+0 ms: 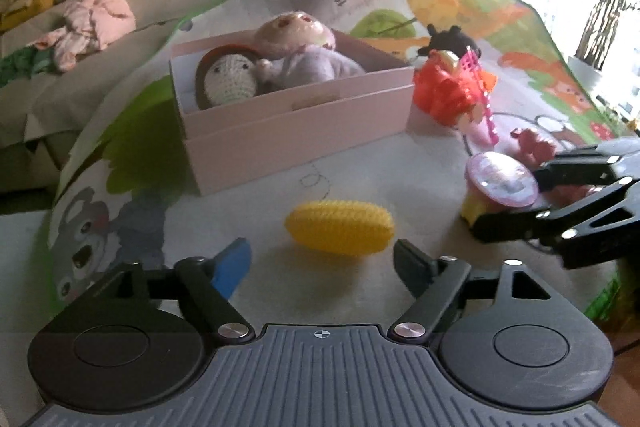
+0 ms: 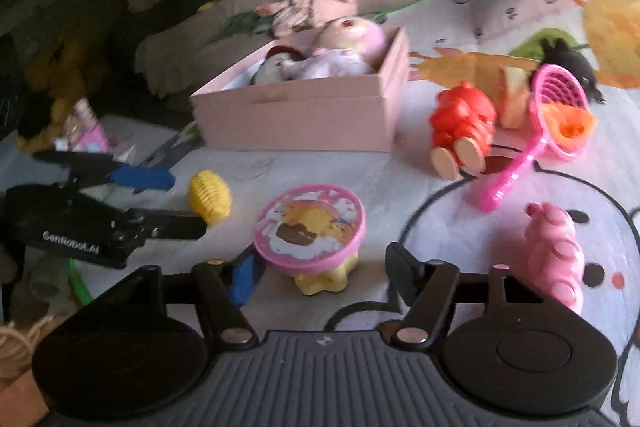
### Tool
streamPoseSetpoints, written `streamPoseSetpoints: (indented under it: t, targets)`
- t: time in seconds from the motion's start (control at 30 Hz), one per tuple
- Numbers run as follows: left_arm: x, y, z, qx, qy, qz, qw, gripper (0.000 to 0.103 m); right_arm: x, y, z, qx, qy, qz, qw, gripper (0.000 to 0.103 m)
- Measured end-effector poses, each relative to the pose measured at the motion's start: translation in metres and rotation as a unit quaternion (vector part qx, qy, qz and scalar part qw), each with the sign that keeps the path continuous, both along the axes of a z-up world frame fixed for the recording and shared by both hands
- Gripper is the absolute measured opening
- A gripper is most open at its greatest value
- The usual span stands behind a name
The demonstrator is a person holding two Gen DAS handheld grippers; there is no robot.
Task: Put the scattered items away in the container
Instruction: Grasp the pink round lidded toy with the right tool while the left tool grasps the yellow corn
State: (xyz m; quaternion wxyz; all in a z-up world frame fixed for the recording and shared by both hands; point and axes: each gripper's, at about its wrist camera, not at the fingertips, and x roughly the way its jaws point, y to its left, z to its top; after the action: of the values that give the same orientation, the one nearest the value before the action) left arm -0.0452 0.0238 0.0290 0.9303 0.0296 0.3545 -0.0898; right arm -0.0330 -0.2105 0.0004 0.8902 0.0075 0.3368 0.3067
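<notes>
A pink box (image 1: 296,131) stands on the play mat and holds a crochet doll (image 1: 230,77) and a baby doll (image 1: 304,39); it also shows in the right wrist view (image 2: 304,115). A yellow knitted corn (image 1: 340,231) lies just ahead of my open left gripper (image 1: 322,267), between its fingers' line. My open right gripper (image 2: 320,275) straddles a pink-lidded yellow cup (image 2: 310,231), not closed on it. The cup (image 1: 500,183) and right gripper also show in the left wrist view. The corn (image 2: 210,197) lies left of the cup.
A red toy figure (image 2: 462,127), a pink toy net (image 2: 556,99) with an orange piece, a black plush (image 2: 568,61) and a pink toy (image 2: 556,255) lie right of the box. A sofa (image 1: 80,39) with clothes and plush toys stands behind the mat.
</notes>
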Motion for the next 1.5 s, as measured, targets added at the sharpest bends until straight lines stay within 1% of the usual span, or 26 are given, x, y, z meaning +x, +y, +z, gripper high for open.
streamPoseSetpoints:
  t: [0.1,0.17,0.27,0.5,0.7,0.77,0.83,0.9,1.1,1.3,1.33,1.4,1.43,1.47,1.5]
  targets:
    - [0.005,-0.005,-0.003,-0.003,0.002,-0.002,1.0,0.09,-0.002,-0.002,-0.002,0.009,-0.005,-0.002,1.0,0.069]
    - [0.007,-0.009,-0.003,-0.003,0.003,-0.002,1.0,0.094,-0.002,-0.002,-0.004,0.012,-0.005,0.001,1.0,0.073]
    - [0.009,-0.011,-0.004,-0.004,0.002,0.0,1.0,0.094,-0.002,-0.002,-0.005,0.014,-0.005,0.005,1.0,0.076]
    - [0.013,-0.014,-0.012,0.0,0.005,-0.003,1.0,0.094,-0.002,-0.004,-0.006,0.022,-0.005,0.002,1.0,0.076]
    - [0.018,-0.017,-0.014,0.01,-0.005,-0.012,0.9999,0.089,-0.002,-0.004,-0.006,0.023,-0.005,0.001,1.0,0.076]
    - [0.021,-0.018,-0.015,0.015,-0.006,-0.013,0.9998,0.084,-0.002,-0.003,-0.006,0.02,-0.005,0.001,1.0,0.076]
    - [0.024,-0.018,-0.017,0.018,-0.005,-0.015,0.9997,0.079,-0.003,-0.002,-0.006,0.014,-0.007,0.001,1.0,0.076]
    - [0.024,-0.018,-0.016,0.017,-0.008,-0.02,0.9996,0.072,-0.004,0.002,-0.006,0.002,-0.011,0.0,1.0,0.076]
    - [0.015,-0.016,-0.015,0.017,-0.011,-0.027,0.9994,0.072,-0.009,0.018,-0.003,-0.056,-0.022,-0.004,0.998,0.076]
    - [0.001,-0.004,-0.015,0.01,-0.01,-0.018,0.9997,0.072,-0.011,0.028,0.001,-0.086,-0.022,-0.012,0.996,0.076]
    - [-0.002,-0.003,-0.015,0.008,-0.01,-0.017,0.9998,0.072,-0.012,0.029,0.002,-0.091,-0.024,-0.011,0.996,0.074]
    - [-0.006,-0.001,-0.014,0.005,-0.011,-0.017,0.9998,0.072,-0.012,0.033,0.004,-0.098,-0.028,-0.008,0.995,0.064]
    - [-0.007,0.0,-0.014,0.003,-0.011,-0.017,0.9998,0.072,-0.013,0.035,0.005,-0.103,-0.029,-0.006,0.994,0.053]
    - [-0.009,0.001,-0.014,0.0,-0.012,-0.017,0.9998,0.072,-0.013,0.038,0.006,-0.109,-0.03,-0.003,0.994,0.048]
    - [-0.009,0.001,-0.014,-0.003,-0.013,-0.017,0.9998,0.072,-0.014,0.04,0.007,-0.112,-0.031,0.0,0.993,0.045]
